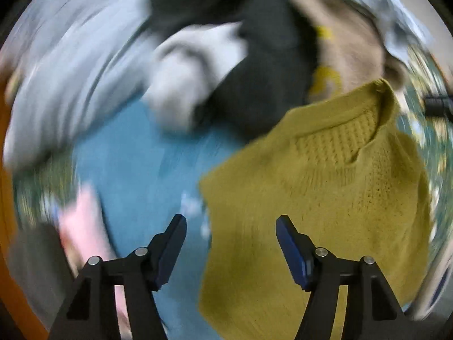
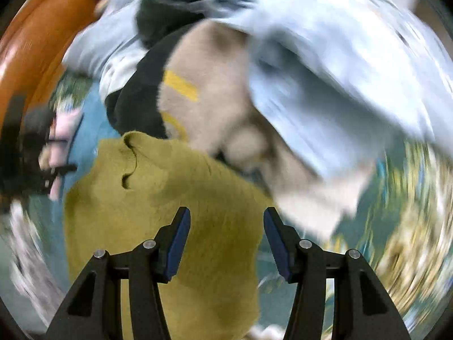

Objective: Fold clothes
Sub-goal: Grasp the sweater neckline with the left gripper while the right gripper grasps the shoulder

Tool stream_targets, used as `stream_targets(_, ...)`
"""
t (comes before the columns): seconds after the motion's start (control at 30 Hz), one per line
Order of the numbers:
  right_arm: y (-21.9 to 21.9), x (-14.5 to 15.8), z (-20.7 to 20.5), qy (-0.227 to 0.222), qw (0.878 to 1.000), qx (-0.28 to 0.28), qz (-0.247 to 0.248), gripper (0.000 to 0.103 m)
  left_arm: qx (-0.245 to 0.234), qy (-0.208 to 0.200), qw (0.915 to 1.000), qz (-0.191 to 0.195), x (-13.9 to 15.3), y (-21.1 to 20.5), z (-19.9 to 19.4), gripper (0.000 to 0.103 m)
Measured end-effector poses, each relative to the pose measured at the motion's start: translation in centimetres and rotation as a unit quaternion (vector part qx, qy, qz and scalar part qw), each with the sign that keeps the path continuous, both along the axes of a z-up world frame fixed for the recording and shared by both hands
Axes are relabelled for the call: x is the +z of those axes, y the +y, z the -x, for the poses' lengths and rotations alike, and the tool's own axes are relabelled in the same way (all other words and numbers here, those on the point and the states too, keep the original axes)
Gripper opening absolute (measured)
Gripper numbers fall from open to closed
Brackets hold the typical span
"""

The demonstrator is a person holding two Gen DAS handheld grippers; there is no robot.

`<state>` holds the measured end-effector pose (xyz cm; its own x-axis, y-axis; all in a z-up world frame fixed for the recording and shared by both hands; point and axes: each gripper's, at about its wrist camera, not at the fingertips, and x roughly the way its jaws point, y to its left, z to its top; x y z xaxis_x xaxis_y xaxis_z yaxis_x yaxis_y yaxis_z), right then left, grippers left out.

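A mustard-yellow knitted sweater (image 1: pixel 320 187) lies spread out in front of a heap of clothes, its neckline turned toward the heap. My left gripper (image 1: pixel 230 221) hovers open over the sweater's left edge, half above a blue garment (image 1: pixel 136 175). In the right wrist view the same sweater (image 2: pixel 175 187) fills the lower middle, and my right gripper (image 2: pixel 226 212) stands open above its right part with nothing between the fingers. Both views are smeared by motion.
Behind the sweater a pile holds a beige garment with yellow stripes (image 2: pixel 215 85), a dark green one (image 1: pixel 263 65), a pale blue one (image 2: pixel 339 65) and a white one (image 1: pixel 187 65). A pink cloth (image 1: pixel 82 226) lies at left. The surface has a green patterned cover (image 2: pixel 402 221). An orange edge (image 2: pixel 36 42) runs along the side.
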<state>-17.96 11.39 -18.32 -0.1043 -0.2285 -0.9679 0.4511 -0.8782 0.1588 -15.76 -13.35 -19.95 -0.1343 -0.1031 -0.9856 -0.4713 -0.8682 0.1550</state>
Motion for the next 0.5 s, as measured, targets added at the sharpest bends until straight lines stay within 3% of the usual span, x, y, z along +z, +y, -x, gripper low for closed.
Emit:
stream_targets(0.07,-0.9,-1.6,0.3,-0.003,0.999,0.044,-0.029,0.055,-0.048,-0.011,0.9986,0.021,-1.4,0.3,1.6,0.073)
stream_targets(0.2,-2.1,-4.7,0.9,-0.020,0.991,0.111,-0.074,0.055,-0.089,-0.055,0.9936,0.044,-3.8,0.8,4.2,0.073)
stream_targets(0.4,-3.0,-6.5,0.9,-0.036,0.987,0.130,-0.091,0.054,-0.108,-0.101,0.9878,0.050,-6.9,1.6,5.9,0.073)
stream_targets(0.43,-3.0,-6.6,1.0,-0.040,0.987,0.128,-0.090,0.052,-0.111,-0.106,0.9869,0.050,-7.4,1.7,6.0,0.073)
stream_targets(0.5,-2.9,-6.8,0.8,-0.051,0.986,0.129,-0.093,0.030,-0.114,-0.114,0.9855,0.052,-8.0,1.7,6.3,0.071)
